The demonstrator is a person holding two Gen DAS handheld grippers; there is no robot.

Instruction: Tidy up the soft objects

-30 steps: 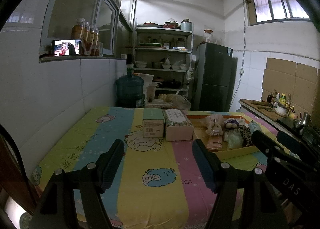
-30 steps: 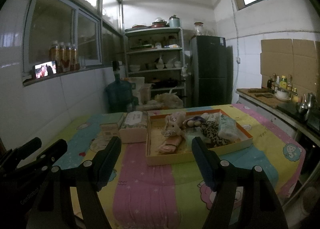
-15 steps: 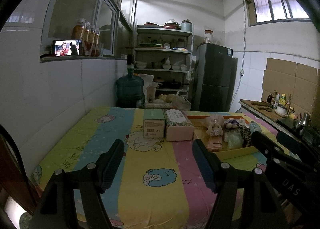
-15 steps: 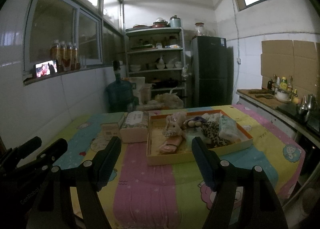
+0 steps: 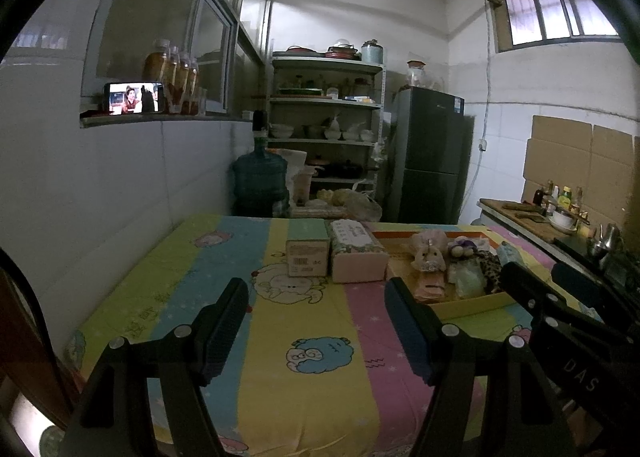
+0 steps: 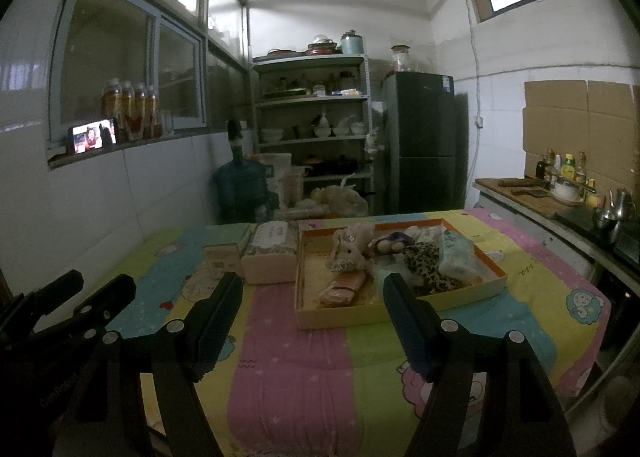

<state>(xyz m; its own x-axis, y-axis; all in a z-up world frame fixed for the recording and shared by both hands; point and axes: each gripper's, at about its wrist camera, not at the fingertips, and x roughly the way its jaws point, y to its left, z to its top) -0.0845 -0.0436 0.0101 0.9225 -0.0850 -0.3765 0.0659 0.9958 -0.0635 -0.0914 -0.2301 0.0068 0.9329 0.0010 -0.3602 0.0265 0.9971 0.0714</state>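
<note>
Left gripper [image 5: 316, 321]: black two-finger tool, jaws spread wide, nothing between them, held above the striped cartoon-print quilt [image 5: 312, 385].
Right gripper [image 6: 312, 317]: same build, jaws likewise wide apart and empty, just to the left gripper's right.
Ahead of the left gripper: a pale green cardboard box with a barcode label [image 5: 307, 253] and, touching its right side, a pink soft tissue pack [image 5: 357, 255].
Ahead of the right gripper: a shallow orange-rimmed cardboard tray [image 6: 400, 311] holding a beige plush rabbit [image 6: 351, 251], a pink flat pouch [image 6: 343, 287], a leopard-print fabric piece [image 6: 430, 263], and a pale green tissue packet [image 6: 456, 255].
Progress: most soft things lie in the tray; the pink pack sits outside it. This fits either sorting under way or a finished layout.
</note>
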